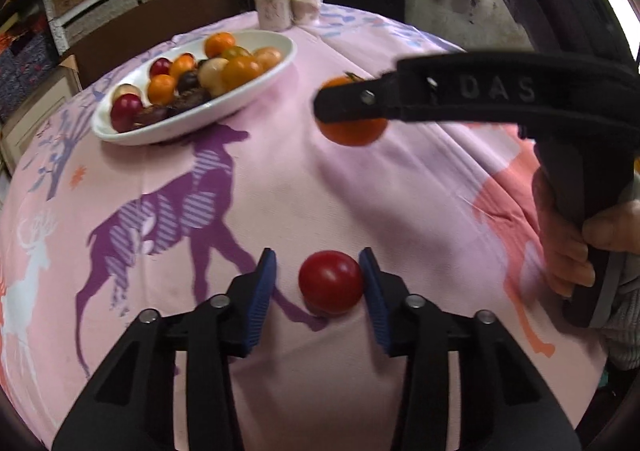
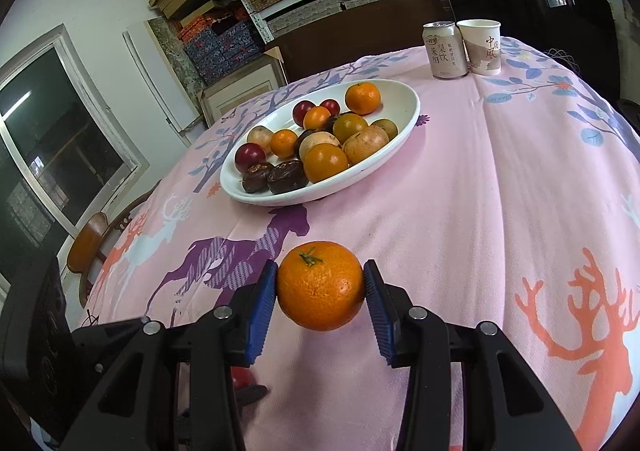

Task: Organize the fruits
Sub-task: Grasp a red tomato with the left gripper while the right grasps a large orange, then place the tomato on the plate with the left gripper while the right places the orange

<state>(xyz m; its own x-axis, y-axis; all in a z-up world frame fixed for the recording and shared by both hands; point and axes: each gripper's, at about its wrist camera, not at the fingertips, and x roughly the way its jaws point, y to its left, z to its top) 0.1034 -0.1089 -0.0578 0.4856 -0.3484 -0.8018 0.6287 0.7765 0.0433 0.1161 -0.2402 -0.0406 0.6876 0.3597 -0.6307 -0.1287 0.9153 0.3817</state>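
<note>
In the left wrist view, a red fruit (image 1: 331, 282) is seen on the pink tablecloth (image 1: 400, 191), between the blue pads (image 1: 262, 295) of the left gripper (image 1: 318, 293). The jaws are spread; the right pad is at or just against the fruit, while a gap is left on the other side. The fruit rests on the cloth, at the hoof of a printed purple deer (image 1: 168, 211).

Only this view shows the right gripper (image 1: 352, 107) from outside: its black finger crosses an orange (image 1: 352, 123) held above the cloth, and the person's right hand (image 1: 576, 247) is seen wrapped around the handle.

In the right wrist view, the same orange (image 2: 320, 285) is seen pinched between the right gripper's (image 2: 320, 293) blue pads (image 2: 260, 311), stem upward, with both pads pressed against its sides. Here the red fruit is glimpsed only as a small red patch low down, behind the gripper's left finger.

The white oval dish (image 2: 400, 123) is shown more clearly in this view, filled with oranges, dark red fruits, pale brown fruits and two dark wrinkled ones. Behind it, a drink can (image 2: 445, 49) and a paper cup (image 2: 482, 47) stand side by side; their printing can be made out only here.
</note>
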